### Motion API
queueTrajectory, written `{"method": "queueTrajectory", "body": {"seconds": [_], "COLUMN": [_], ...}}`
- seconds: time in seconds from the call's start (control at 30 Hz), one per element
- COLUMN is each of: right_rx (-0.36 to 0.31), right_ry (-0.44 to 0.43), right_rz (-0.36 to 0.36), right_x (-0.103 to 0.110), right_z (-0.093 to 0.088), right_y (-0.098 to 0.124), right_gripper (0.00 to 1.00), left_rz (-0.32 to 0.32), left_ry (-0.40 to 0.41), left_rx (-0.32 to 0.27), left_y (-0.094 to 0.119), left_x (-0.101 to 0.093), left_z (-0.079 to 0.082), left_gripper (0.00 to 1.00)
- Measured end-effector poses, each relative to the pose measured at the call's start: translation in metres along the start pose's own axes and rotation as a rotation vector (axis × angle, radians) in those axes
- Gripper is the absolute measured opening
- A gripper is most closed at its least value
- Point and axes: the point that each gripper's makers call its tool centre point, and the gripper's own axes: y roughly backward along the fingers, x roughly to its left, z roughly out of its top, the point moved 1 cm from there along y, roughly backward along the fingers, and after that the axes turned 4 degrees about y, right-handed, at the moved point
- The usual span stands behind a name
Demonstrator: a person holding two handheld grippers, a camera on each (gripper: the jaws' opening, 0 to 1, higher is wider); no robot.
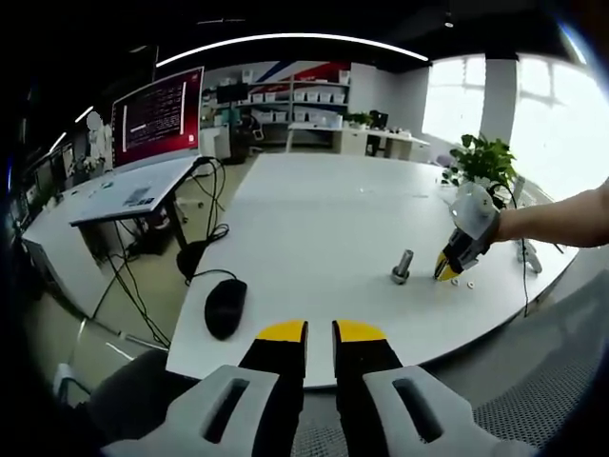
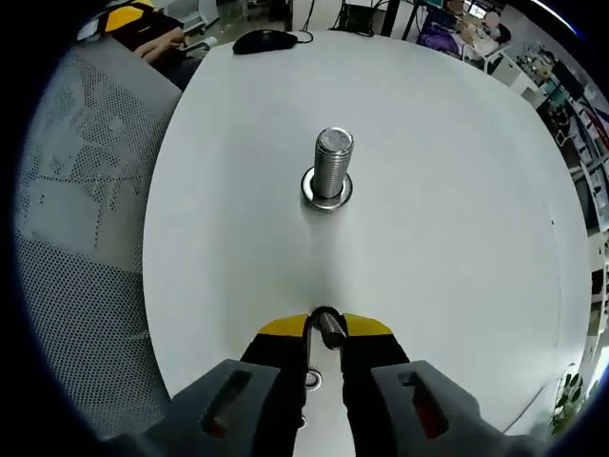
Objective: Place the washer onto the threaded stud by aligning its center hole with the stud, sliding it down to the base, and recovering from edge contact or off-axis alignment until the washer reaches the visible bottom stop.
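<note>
Washer (image 2: 328,327) edge-up between right hand-held gripper (image 2: 324,328) jaws.

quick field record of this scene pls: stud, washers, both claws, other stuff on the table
stud: threaded stud upright on the white table, a washer at its base
right claw: shut on a washer held on edge, short of the stud
loose washers: small ones beside right claw
left claw: shut, empty, at table edge
other: black mouse
</note>
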Motion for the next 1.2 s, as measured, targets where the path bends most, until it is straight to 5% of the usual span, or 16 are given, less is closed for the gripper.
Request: {"method": "queueTrajectory", "body": {"seconds": [0.17,0.27,0.77,1.2], "right_rx": [-0.023,-0.047,-0.221,-0.050], "right_ry": [0.029,-0.023,-0.217,-0.143], "right_rz": [0.009,-0.009,0.016,0.088], "right_x": [0.005,0.001,0.013,0.024], "right_z": [-0.001,-0.002,-0.035,-0.083], "right_y": [0.001,0.002,0.030,0.027], "right_gripper": [0.17,0.35,0.36,0.32], "left_rz": [0.001,0.001,-0.001,-0.003], "left_ry": [0.001,0.000,-0.001,-0.001], "left_rx": [0.000,-0.001,-0.004,-0.006], "left_y": [0.000,0.000,0.000,0.000], "left_x": [0.000,0.000,-0.001,-0.001], "left_z": [0.000,0.000,0.000,0.001], "left_gripper": [0.08,0.08,0.08,0.08]}}
